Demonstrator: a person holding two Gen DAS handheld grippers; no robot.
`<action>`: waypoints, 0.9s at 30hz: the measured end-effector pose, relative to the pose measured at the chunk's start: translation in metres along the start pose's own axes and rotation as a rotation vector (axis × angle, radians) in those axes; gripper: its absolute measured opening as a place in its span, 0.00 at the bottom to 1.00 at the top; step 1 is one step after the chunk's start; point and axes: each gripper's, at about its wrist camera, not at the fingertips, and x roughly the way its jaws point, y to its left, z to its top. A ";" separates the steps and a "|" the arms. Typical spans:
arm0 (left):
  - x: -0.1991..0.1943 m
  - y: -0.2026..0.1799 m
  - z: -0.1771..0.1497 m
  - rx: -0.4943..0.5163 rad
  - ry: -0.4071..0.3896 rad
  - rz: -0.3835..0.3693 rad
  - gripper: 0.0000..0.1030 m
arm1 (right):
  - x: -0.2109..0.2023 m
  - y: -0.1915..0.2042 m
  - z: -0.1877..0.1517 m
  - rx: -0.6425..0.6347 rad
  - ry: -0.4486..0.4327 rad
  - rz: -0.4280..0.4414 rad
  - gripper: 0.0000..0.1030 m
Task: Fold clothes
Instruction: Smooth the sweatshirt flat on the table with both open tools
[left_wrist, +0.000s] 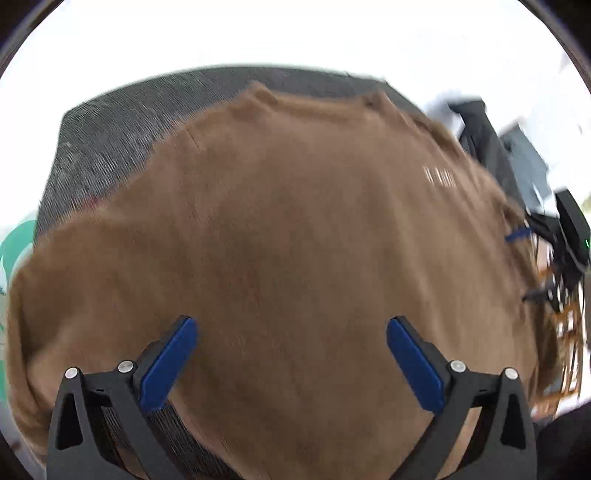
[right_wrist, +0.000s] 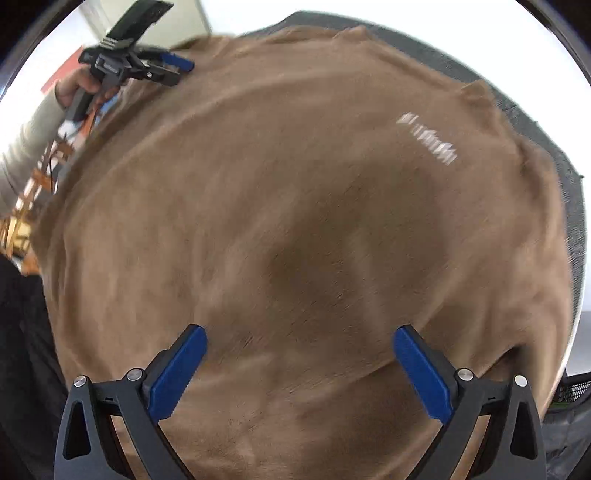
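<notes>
Brown garment (right_wrist: 295, 221) spread over grey mat (left_wrist: 110, 129); both grippers agape.

1 brown shirt (right_wrist: 295, 206) (spread), 2 grippers (left_wrist: 291, 354)

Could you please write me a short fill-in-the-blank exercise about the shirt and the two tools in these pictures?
1. The shirt spread on the grey mat is ____ in colour.
2. The fingers of the right tool stand ____, with nothing between them.
3. The pads on the left tool are ____.
4. The small print on the shirt is ____.

Missing words: brown; open; blue; white
</notes>
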 end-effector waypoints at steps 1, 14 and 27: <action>0.005 0.006 0.013 -0.025 -0.003 0.003 1.00 | -0.008 -0.010 0.011 0.019 -0.026 -0.015 1.00; 0.083 0.040 0.117 -0.196 0.012 0.092 1.00 | 0.034 -0.164 0.149 0.491 -0.239 -0.023 1.00; 0.094 0.056 0.108 -0.134 -0.125 0.307 1.00 | 0.089 -0.203 0.213 0.489 -0.255 -0.342 1.00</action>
